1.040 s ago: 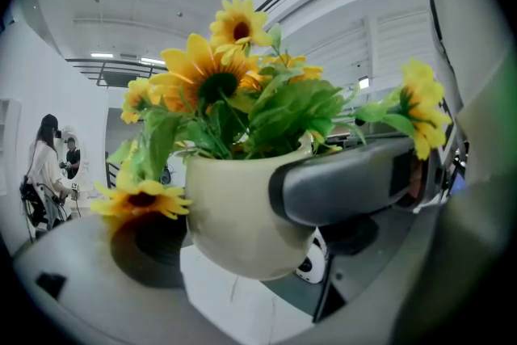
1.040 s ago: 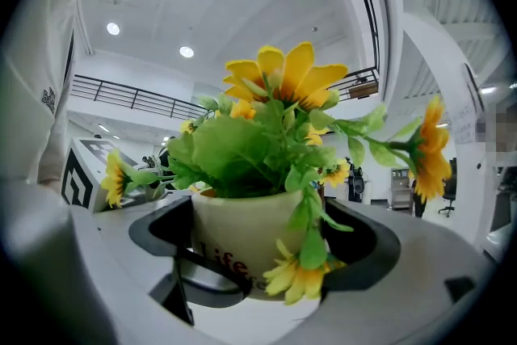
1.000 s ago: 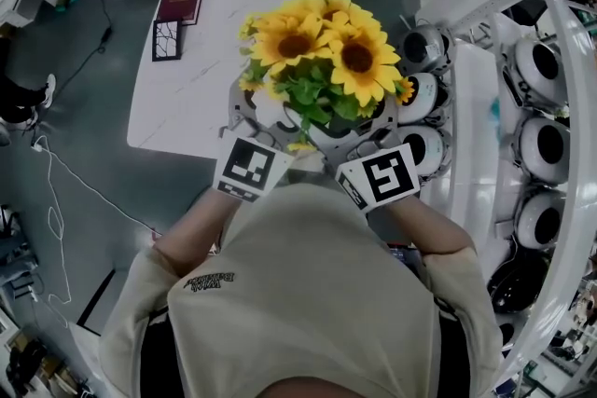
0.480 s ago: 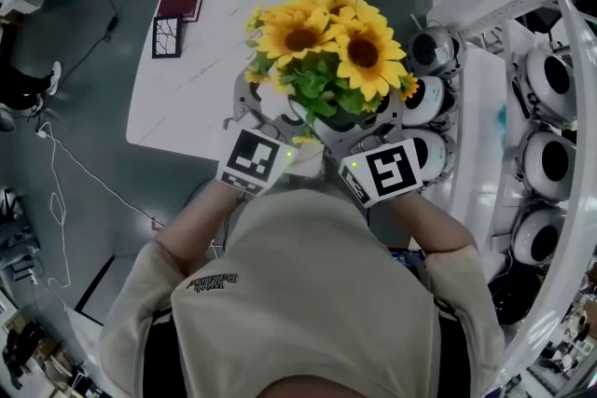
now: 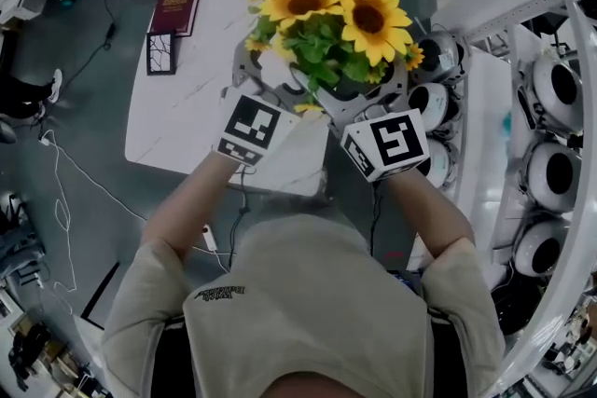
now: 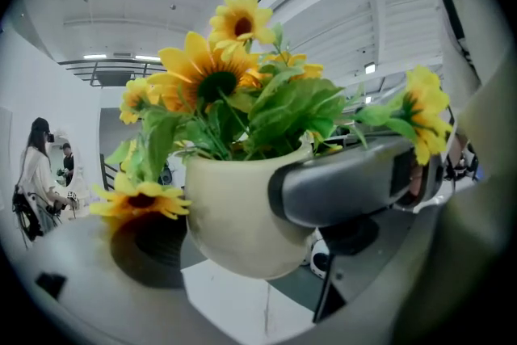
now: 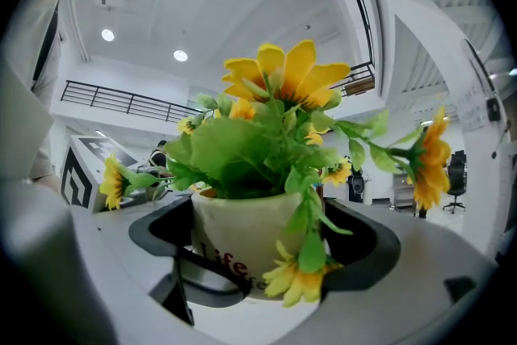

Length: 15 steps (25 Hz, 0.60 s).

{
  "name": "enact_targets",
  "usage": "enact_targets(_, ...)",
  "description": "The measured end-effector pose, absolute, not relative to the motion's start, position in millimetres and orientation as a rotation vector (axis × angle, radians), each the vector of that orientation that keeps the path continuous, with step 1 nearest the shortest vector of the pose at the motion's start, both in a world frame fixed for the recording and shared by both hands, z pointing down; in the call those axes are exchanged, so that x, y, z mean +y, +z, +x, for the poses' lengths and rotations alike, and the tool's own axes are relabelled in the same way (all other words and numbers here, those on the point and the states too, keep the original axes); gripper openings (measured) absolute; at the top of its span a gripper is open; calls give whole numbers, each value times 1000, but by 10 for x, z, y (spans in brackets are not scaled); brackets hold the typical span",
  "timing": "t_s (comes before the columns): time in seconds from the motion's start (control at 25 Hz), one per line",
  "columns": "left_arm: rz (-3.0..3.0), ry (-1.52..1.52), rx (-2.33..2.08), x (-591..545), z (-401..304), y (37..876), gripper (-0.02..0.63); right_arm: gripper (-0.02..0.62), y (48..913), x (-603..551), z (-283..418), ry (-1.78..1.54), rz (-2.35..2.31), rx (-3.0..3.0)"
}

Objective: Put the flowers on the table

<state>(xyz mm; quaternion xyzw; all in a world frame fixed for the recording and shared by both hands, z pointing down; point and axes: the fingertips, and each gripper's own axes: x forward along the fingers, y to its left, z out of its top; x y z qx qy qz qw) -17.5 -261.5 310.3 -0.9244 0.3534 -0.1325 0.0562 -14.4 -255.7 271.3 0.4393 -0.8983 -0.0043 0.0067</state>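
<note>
Head view: the flowers (image 5: 326,5), sunflowers in a cream pot (image 6: 234,214), are held in the air above the right side of the white table (image 5: 187,121), with the pot clear of the tabletop. The left gripper (image 5: 269,81) and the right gripper (image 5: 371,100) reach in from the table's near edge, and each has its jaws pressed against the pot's sides, gripping it. At the table's far left corner lies a maroon booklet (image 5: 176,5), with a small dark-framed card (image 5: 160,51) just beside it, towards the near edge
</note>
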Motion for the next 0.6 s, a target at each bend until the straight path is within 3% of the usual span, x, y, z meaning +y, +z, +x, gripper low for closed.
enact_targets(0.6,-2870,-360,1017,-4083,33,3897,480,500,3497,-4034,45,-4,1410,-2693)
